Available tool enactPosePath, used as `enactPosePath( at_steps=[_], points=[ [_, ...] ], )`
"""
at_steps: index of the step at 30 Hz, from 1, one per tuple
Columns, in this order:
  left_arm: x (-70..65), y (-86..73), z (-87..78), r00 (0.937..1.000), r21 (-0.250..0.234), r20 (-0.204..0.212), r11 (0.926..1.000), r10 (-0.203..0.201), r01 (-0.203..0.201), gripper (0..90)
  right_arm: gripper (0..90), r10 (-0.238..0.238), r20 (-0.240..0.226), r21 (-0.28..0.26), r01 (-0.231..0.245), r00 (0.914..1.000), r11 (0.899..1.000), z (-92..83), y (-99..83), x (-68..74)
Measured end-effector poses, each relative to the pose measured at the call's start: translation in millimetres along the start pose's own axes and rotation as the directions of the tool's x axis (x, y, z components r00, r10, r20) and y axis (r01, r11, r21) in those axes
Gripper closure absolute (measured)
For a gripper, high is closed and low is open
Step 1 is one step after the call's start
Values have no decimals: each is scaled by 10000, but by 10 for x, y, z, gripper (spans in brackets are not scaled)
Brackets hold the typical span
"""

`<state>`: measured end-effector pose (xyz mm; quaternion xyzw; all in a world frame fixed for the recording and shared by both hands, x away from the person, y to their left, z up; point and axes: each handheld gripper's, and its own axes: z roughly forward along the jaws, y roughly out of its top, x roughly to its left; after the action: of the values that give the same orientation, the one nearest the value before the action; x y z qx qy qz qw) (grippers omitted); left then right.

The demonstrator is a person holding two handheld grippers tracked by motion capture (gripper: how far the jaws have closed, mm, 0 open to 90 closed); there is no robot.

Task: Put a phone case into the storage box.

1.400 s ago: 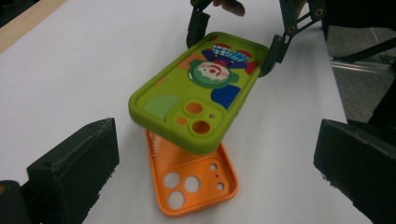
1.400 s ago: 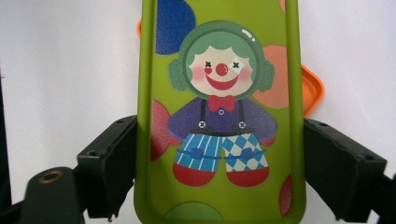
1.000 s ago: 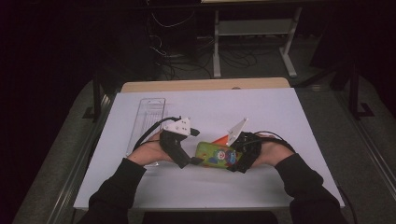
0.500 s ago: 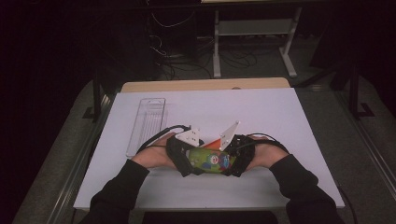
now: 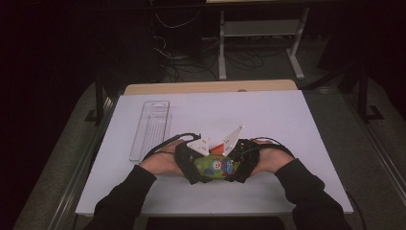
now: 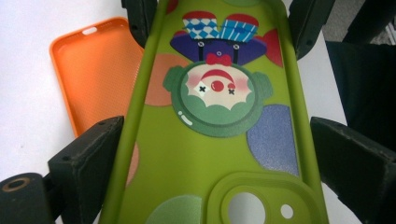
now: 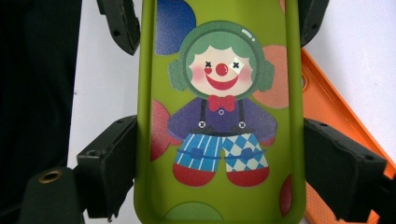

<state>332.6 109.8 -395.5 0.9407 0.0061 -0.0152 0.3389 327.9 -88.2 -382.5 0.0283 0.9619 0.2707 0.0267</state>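
A lime-green phone case point(image 5: 215, 166) printed with a clown lies low over the white tabletop point(image 5: 287, 120), held at both ends. My left gripper point(image 5: 198, 168) has its end with the camera cutout; its jaws have just been closing, and they now press on both long edges of the green case point(image 6: 210, 154). My right gripper point(image 5: 234, 167) is shut on the opposite end, its pads against both edges of the case point(image 7: 219, 116). An orange phone case point(image 6: 98, 79) lies hollow side up right beside the green one, on its far side.
A clear plastic tray point(image 5: 151, 129) lies lengthwise at the left of the white tabletop. A wooden strip point(image 5: 210, 87) runs along the far edge. Beyond it are cables and a desk frame on a dark floor.
My left gripper has moved right and down to the green case's left end and closed its jaws on it. The right gripper has stayed put, holding the case.
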Motion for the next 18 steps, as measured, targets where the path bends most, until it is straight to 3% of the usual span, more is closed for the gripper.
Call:
enactPosePath(
  at_steps=[9, 18],
  points=[
    [4, -12, 9, 9999, 10, -86, 9999, 136, -136, 131, 151, -36, 2, 14, 36, 10000, 10000, 5, 5, 7],
    [5, -7, -26, 9999, -157, 130, 9998, 108, -106, 152, 144, 162, -261, -83, -165, 9995, 9998, -15, -9, 4]
  ],
)
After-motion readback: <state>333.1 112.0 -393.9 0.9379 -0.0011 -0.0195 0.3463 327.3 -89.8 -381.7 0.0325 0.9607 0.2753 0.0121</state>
